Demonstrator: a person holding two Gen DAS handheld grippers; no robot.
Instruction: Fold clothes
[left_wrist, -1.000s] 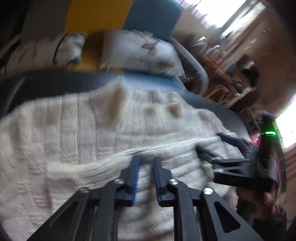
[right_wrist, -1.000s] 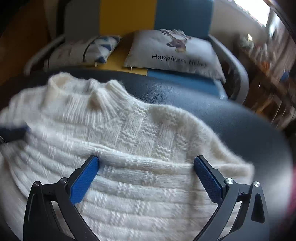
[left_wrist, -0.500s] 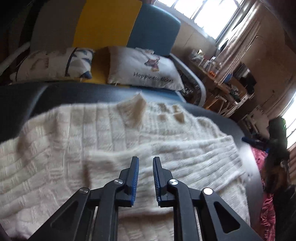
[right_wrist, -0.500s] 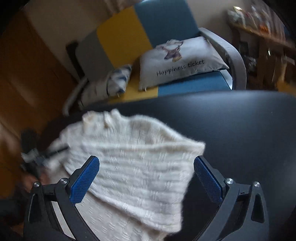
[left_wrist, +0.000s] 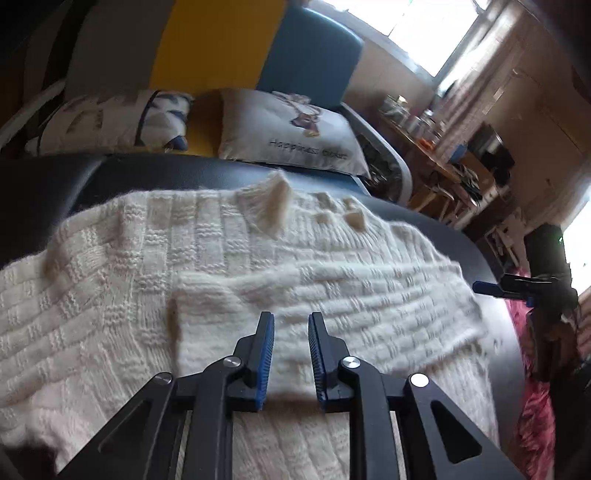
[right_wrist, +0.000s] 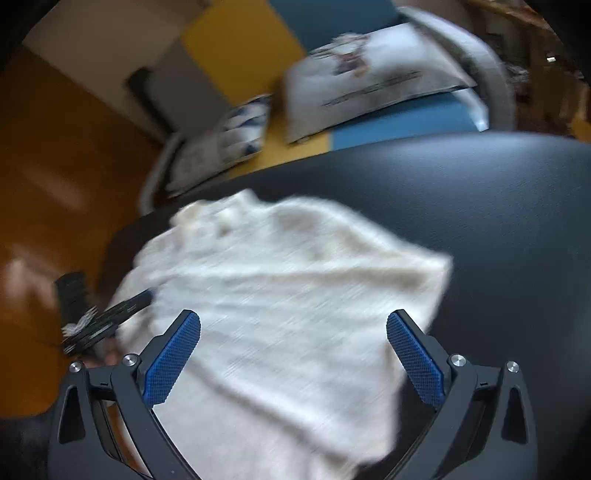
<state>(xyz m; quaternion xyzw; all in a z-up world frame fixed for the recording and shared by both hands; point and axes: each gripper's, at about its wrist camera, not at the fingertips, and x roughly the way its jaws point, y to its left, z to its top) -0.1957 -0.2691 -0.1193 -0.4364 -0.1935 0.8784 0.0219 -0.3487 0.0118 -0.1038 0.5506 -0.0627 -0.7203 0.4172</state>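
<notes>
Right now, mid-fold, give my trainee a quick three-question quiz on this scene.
1. True or false: the right gripper is clamped on the sweater.
2. What does the sweater lie on? A) black padded surface B) wooden floor C) printed cushion
3. Fill in: a flap folded across the sweater lies under the ___ gripper.

Key: 1 false, its jaws stand wide apart above the knit. 2 A. 3 left, jaws opening, nothing pinched between them.
</notes>
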